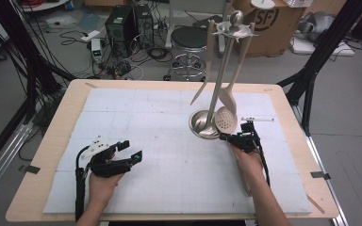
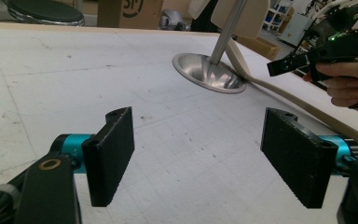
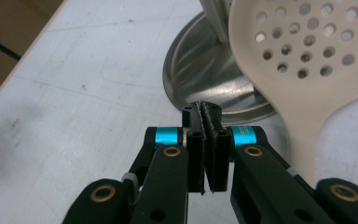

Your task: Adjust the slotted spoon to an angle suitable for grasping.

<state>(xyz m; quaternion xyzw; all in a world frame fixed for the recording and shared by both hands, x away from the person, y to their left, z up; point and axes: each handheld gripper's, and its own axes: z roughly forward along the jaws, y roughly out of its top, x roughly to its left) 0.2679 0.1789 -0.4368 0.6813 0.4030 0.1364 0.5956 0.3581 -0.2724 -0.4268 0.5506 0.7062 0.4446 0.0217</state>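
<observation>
Left gripper point(image 2: 200, 158) agape, right gripper point(image 3: 208, 116) closed, both empty

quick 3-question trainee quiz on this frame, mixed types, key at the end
1. True or false: the left gripper has its jaws spread wide over the white mat.
2. The right gripper is: A) open, B) shut with nothing between its jaws, C) shut on a spoon.
3. Fill in: the slotted spoon hangs from the steel rack, its perforated head low beside the rack's round ____.

Key: 1 true; 2 B; 3 base.
</observation>
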